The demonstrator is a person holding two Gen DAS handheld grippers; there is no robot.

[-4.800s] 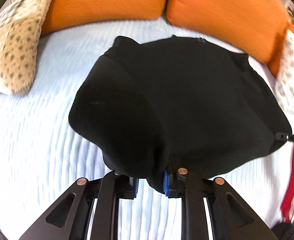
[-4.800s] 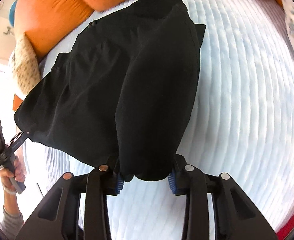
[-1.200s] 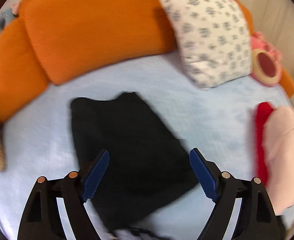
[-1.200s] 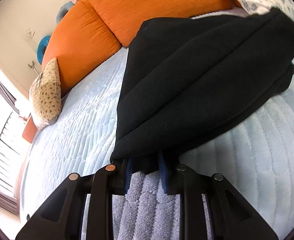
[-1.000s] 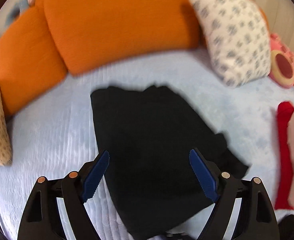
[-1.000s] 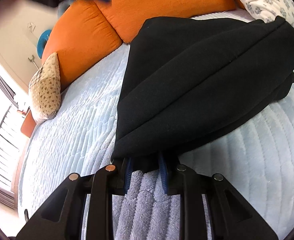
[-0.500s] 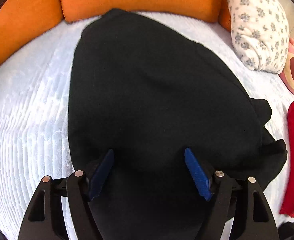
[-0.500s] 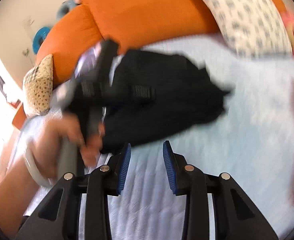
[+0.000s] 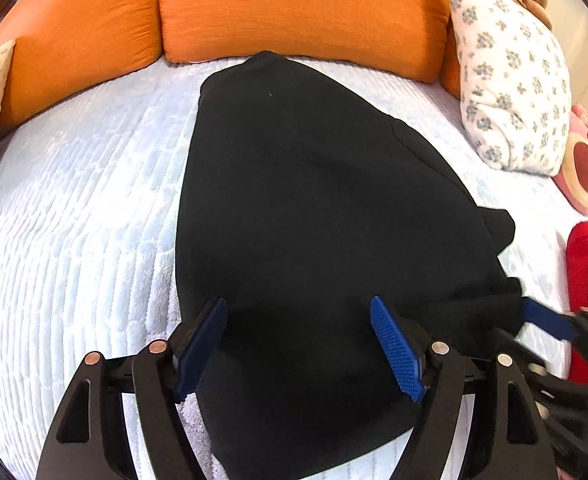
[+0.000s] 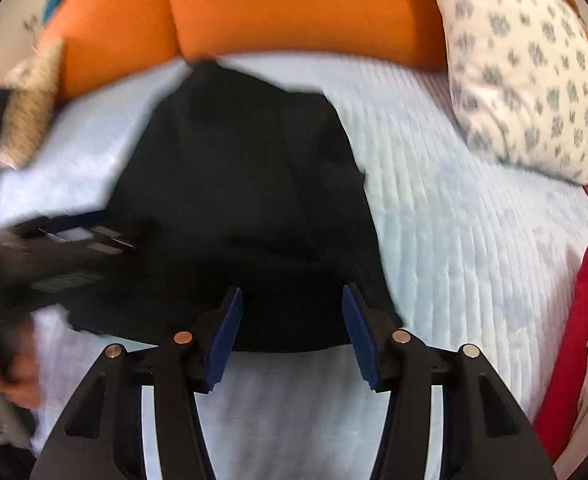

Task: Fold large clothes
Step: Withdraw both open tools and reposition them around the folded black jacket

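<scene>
Black cloth, a folded garment [image 9: 326, 208], lies flat on our pale blue quilted bed cover [image 9: 74, 208], its narrow end toward the orange cushions [image 9: 294, 4] at twelve o'clock. Our left gripper [image 9: 298, 344] hangs over its near part with blue pads spread wide, nothing pinched. Our right gripper [image 10: 292, 332] has just been opening; its jaws stand apart above the near hem, clear of the cloth. At two o'clock sits a flowered pillow [image 9: 510, 92], at four o'clock something red [image 9: 582, 260]
</scene>
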